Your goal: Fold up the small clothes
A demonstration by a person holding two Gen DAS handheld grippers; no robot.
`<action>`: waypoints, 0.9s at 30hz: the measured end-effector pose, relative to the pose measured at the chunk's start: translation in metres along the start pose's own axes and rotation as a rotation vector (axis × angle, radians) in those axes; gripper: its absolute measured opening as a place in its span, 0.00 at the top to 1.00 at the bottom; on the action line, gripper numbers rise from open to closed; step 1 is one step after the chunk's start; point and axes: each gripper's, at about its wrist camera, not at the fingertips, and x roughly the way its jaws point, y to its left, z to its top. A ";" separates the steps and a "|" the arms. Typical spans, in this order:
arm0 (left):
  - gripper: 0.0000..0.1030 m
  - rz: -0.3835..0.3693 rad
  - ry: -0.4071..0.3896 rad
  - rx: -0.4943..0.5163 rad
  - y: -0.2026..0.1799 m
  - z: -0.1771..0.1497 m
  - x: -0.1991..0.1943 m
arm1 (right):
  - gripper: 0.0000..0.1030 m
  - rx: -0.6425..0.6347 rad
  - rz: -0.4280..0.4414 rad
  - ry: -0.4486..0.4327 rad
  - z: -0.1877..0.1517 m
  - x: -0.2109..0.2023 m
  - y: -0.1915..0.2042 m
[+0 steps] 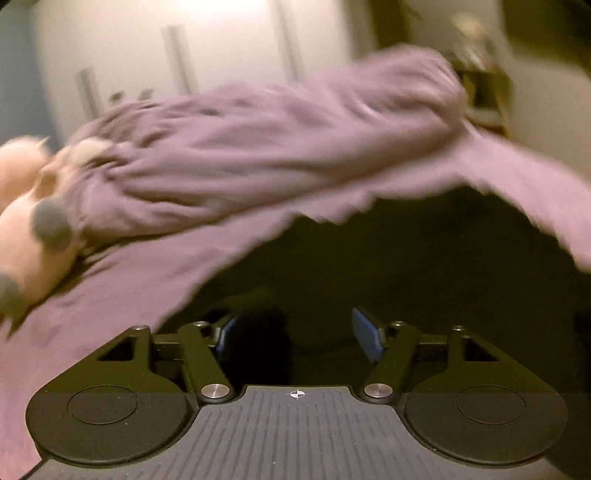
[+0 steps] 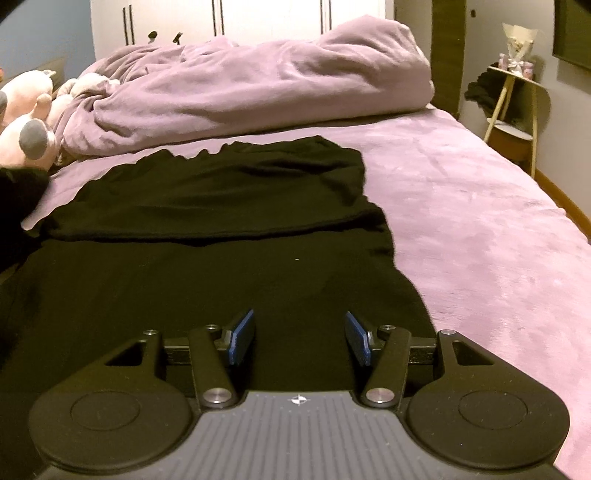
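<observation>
A black garment (image 2: 207, 221) lies spread on the lilac bed cover (image 2: 480, 221); its far part is folded over as a flap with a wavy far edge. My right gripper (image 2: 300, 338) hovers over the near end of it, jaws apart, blue pads (image 2: 243, 338) bare, nothing pinched. In the blurred, tilted left wrist view the same dark garment (image 1: 406, 258) fills the middle. My left gripper (image 1: 295, 332) stands open above it, and I see no cloth between its pads (image 1: 367, 336).
A crumpled lilac duvet (image 2: 258, 85) is heaped at the far end of the bed. Pink plush toys (image 2: 29, 122) sit at the far left. A small wooden side table (image 2: 517, 110) stands beyond the bed's right edge. White wardrobe doors (image 2: 258, 18) close off the back.
</observation>
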 end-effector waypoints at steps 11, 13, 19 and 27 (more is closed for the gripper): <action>0.27 0.080 0.098 -0.308 0.029 -0.070 -0.057 | 0.48 0.007 -0.011 -0.011 -0.006 -0.003 -0.006; 0.27 0.167 0.119 -0.435 0.056 -0.085 -0.062 | 0.48 -0.022 -0.009 -0.016 -0.004 -0.002 0.005; 0.28 0.270 0.230 -0.656 0.104 -0.121 -0.050 | 0.48 -0.176 0.075 -0.070 0.009 0.001 0.073; 0.27 0.284 0.218 -0.673 0.107 -0.135 -0.037 | 0.58 -0.532 0.227 -0.198 0.009 0.008 0.198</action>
